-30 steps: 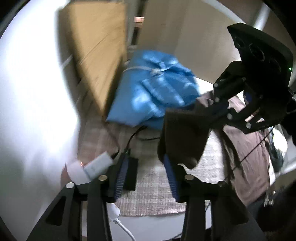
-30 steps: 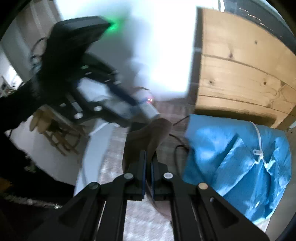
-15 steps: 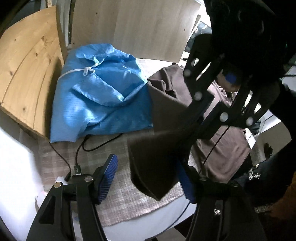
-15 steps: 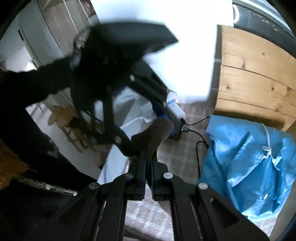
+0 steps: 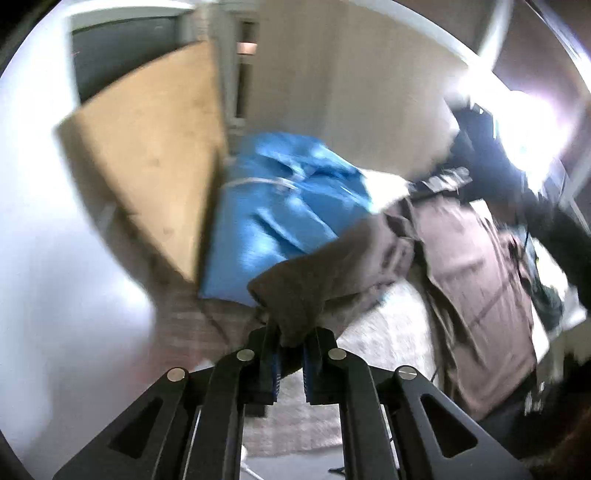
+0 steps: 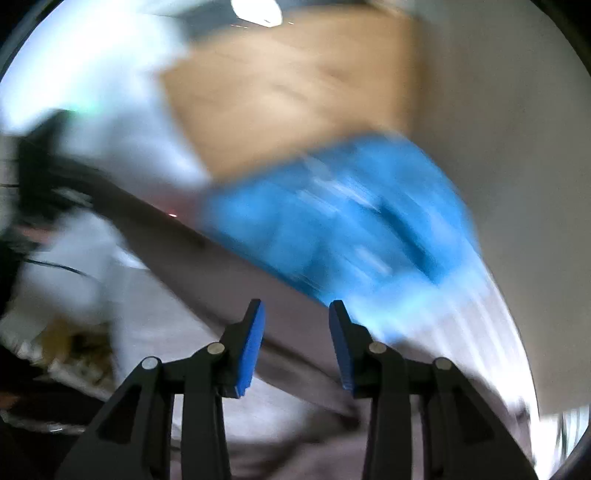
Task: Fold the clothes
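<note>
The bundled garment [image 5: 280, 206] sits at the back of the table [image 5: 388, 332] against the wooden board [image 5: 147, 166] on its left, and the spread garment [image 5: 461, 277] lies right of it, draping over the table's right edge.

Pale wall [image 5: 48, 236] left. Wooden board [image 5: 147, 155] leans on beige panel [image 5: 351, 92]. Woven mat [image 5: 388, 332] below. Glare [image 5: 528, 136] upper right; ceiling lamp [image 6: 256, 9].

Wooden board [image 5: 147, 177] leans upright against the white wall [image 5: 44, 258], blurred in both views. Checked woven mat [image 5: 388, 339] covers the white tabletop [image 5: 295, 465]; thin white cable [image 5: 251, 470] at the tabletop's near edge.
</note>
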Tool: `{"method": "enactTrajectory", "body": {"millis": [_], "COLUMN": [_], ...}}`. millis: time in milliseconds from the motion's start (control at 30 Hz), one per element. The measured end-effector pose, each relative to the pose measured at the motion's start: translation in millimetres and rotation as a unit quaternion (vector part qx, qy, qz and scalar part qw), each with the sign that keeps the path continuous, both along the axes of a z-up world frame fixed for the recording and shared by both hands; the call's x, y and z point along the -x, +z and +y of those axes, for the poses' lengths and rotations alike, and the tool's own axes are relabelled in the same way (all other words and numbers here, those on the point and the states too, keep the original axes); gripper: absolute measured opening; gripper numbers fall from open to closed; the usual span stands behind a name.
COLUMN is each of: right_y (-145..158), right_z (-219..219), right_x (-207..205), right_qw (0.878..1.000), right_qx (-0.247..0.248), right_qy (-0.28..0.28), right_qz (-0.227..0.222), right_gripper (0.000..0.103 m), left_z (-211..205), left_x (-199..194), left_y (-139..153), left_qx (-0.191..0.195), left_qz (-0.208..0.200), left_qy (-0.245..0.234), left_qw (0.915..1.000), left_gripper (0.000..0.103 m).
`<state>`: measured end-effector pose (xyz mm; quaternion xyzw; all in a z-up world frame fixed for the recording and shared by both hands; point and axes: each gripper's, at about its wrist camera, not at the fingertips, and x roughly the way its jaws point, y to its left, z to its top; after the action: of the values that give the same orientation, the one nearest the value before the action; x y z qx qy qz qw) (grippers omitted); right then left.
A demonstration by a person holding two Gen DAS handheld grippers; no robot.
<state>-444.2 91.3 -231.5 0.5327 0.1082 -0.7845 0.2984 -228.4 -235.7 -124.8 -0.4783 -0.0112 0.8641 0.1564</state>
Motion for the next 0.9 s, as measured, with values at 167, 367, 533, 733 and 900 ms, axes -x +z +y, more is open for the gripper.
{"method": "enactTrajectory", "body": {"millis": [167, 367, 533, 733, 900], "right_y": [-71.6, -41.2, -25.7, 17.9, 24.1], "right_z": [34.8, 67.0, 88.0, 183.3, 342.5], "right_x": [4.5, -3.7, -65.6, -172.8, -254.8], "right_qw": [0.995, 0.988, 0.984, 0.952, 0.856], "right_qx": [-0.039, -0.002, -0.024, -0.023, -0.077], "right_qy": [-0.076, -0.149, -0.172, -0.305, -0.509], "right_qz": [-0.045, -0.029, -0.039, 0.013, 0.046], "right_gripper": [0.035, 0.035, 0.035, 0.035, 0.033], "left_z": [-6.1, -0.5, 8.7, 17.7, 26.4], "left_x": [15.5, 20.8, 11.7, 2.3, -5.2], "left_y": [-6.2, -9.6, -9.0, -9.1, -9.7], "left_qx": [0.008, 0.011, 0.016, 0.023, 0.032], "left_qz": [0.001, 0.009, 0.012, 0.013, 0.013], "left_qy": [0.014, 0.005, 0.0, -0.001, -0.003], "left_qw": [0.9999, 0.9999, 0.9998, 0.9996, 0.9994], "left_gripper": [0.007, 0.007, 0.007, 0.007, 0.007]}}
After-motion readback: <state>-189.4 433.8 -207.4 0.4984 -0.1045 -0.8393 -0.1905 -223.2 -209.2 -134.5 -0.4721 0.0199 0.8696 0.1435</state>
